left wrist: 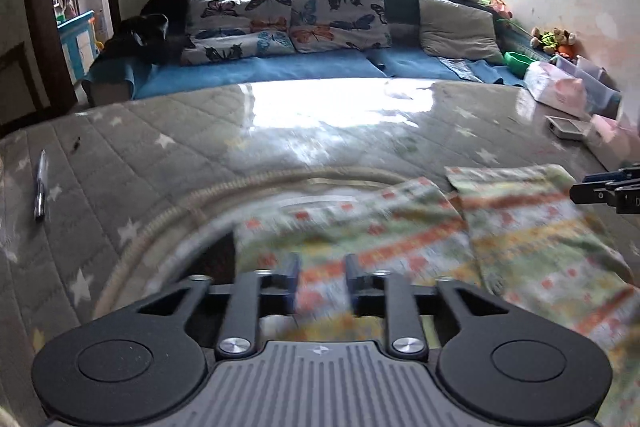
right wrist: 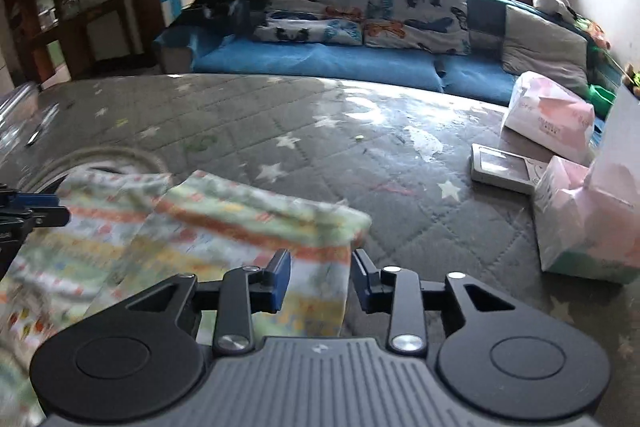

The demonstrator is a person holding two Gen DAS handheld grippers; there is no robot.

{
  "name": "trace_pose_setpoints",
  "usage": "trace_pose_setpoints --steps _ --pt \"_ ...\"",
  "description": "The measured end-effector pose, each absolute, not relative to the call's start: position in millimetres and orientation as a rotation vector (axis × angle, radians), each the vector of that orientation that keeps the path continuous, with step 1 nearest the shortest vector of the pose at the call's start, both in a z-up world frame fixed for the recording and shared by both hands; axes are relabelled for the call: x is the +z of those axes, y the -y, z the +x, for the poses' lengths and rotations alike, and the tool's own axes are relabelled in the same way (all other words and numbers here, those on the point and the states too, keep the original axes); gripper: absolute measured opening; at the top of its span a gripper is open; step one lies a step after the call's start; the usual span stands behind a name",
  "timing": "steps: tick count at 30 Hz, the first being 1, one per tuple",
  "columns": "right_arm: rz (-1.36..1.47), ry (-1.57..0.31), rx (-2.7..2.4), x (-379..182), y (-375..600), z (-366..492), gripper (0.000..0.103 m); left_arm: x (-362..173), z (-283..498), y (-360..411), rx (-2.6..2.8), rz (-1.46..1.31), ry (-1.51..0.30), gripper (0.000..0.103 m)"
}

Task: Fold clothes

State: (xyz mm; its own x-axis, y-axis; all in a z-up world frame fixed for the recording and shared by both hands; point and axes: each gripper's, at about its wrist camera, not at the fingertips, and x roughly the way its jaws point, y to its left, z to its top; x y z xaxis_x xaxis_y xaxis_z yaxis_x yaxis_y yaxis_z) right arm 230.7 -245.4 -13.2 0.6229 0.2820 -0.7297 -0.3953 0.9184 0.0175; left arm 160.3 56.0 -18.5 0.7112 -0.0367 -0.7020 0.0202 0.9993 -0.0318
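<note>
A striped, patterned garment (left wrist: pixel 440 243) in green, orange and yellow lies on the grey star-print table cover (left wrist: pixel 200 155), its two leg-like parts pointing away from me. My left gripper (left wrist: pixel 322 281) is open, its jaws on either side of the near left cloth. My right gripper (right wrist: pixel 320 281) is open, with the garment (right wrist: pixel 224 231) right part's edge between its jaws. Each gripper shows at the edge of the other's view: the right one (left wrist: pixel 608 189), the left one (right wrist: pixel 28 213). The cloth is motion-blurred.
A pen (left wrist: pixel 40 187) lies on the cover at the left. Pink-and-white packages (right wrist: pixel 576 211), a small white device (right wrist: pixel 504 167) and a tissue pack (right wrist: pixel 548 115) sit at the right. A blue sofa (left wrist: pixel 280 71) with butterfly cushions stands behind.
</note>
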Motion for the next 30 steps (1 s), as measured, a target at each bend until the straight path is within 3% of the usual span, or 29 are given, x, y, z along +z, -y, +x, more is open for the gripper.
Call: trace_pose_setpoints --steps 2,10,12,19,30 --pt "-0.164 -0.813 0.421 -9 247 215 0.045 -18 148 -51 -0.038 -0.023 -0.786 0.046" --pt "-0.276 -0.801 0.548 -5 240 136 0.049 -13 78 -32 -0.07 -0.004 -0.76 0.075" --pt "-0.321 -0.787 0.597 -5 233 113 0.054 -13 61 -30 -0.068 0.002 -0.748 0.076" --pt "-0.389 -0.796 0.682 -19 217 67 0.056 -19 16 -40 0.025 0.024 -0.734 0.077" --pt "-0.296 -0.794 0.645 -19 236 49 0.06 -27 -23 -130 0.374 -0.117 -0.71 0.076"
